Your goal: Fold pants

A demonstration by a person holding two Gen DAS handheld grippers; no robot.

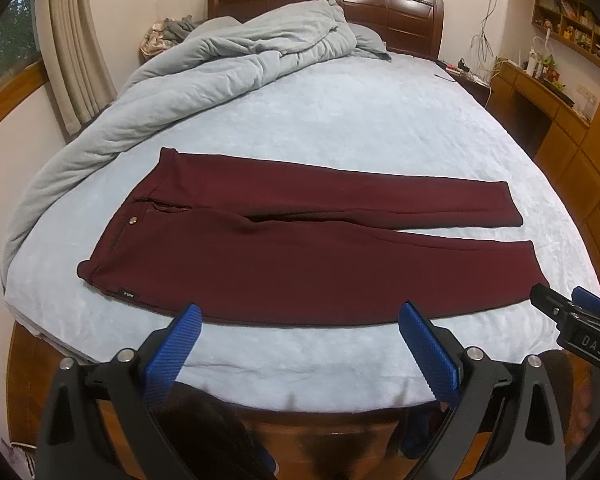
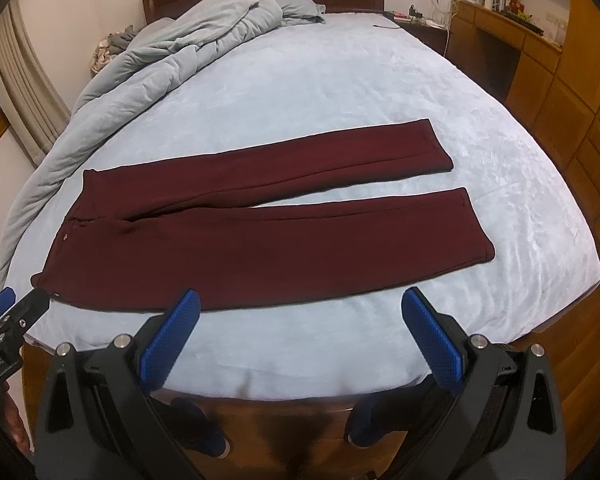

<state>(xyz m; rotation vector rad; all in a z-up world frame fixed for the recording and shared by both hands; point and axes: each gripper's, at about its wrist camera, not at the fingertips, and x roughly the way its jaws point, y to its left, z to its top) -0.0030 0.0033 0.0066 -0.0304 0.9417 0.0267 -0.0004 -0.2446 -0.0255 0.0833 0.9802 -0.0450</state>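
Both grippers gape over flat pants

Ribbed blue pads line the left gripper and right gripper, both wide open, empty, above the bed's near edge. Beyond, smooth maroon pants lie flat on pale plush sheet, long axis crosswise: waistband left, 2 legs right.

Bed carries flat maroon pants and rumpled duvet

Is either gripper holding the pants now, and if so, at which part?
Nothing is held. The left gripper and the right gripper are both open, short of the pants, which lie flat on the bed.
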